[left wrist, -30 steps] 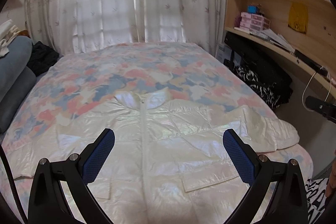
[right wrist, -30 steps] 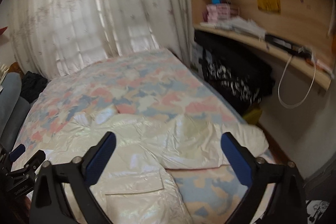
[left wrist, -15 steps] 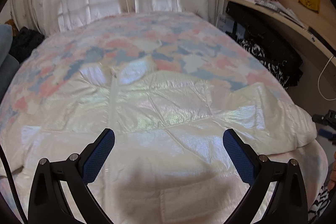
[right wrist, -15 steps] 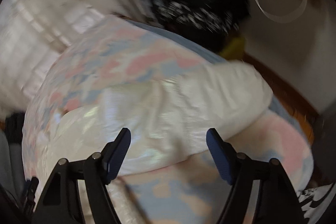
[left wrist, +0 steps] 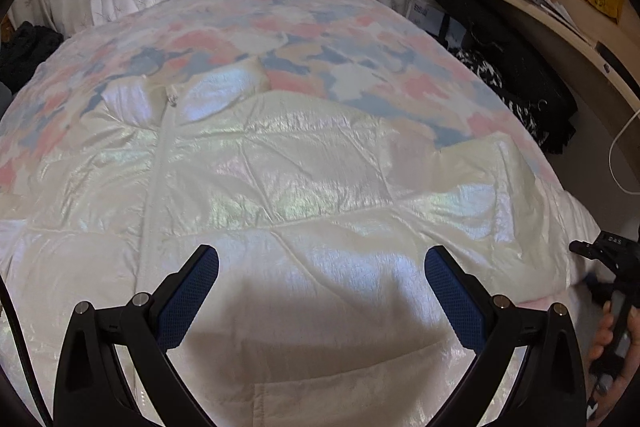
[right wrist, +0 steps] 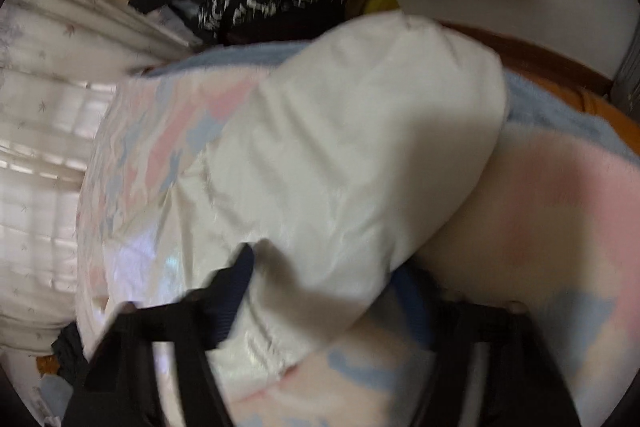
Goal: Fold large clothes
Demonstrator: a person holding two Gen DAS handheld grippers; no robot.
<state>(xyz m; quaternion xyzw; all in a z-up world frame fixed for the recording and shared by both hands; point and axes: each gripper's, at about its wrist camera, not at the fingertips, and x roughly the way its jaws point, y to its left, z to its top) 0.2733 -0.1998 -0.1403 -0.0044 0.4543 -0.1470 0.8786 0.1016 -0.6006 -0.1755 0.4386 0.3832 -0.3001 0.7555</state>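
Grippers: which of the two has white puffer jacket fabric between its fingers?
The right gripper: its jaws are closing around the shiny white puffer jacket's sleeve. The left gripper hangs open above the jacket.

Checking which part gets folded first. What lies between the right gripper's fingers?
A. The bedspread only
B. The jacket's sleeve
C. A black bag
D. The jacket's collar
B: in the right wrist view the puffy white sleeve of the jacket lies between the fingers of the right gripper, whose jaws are closing on it.
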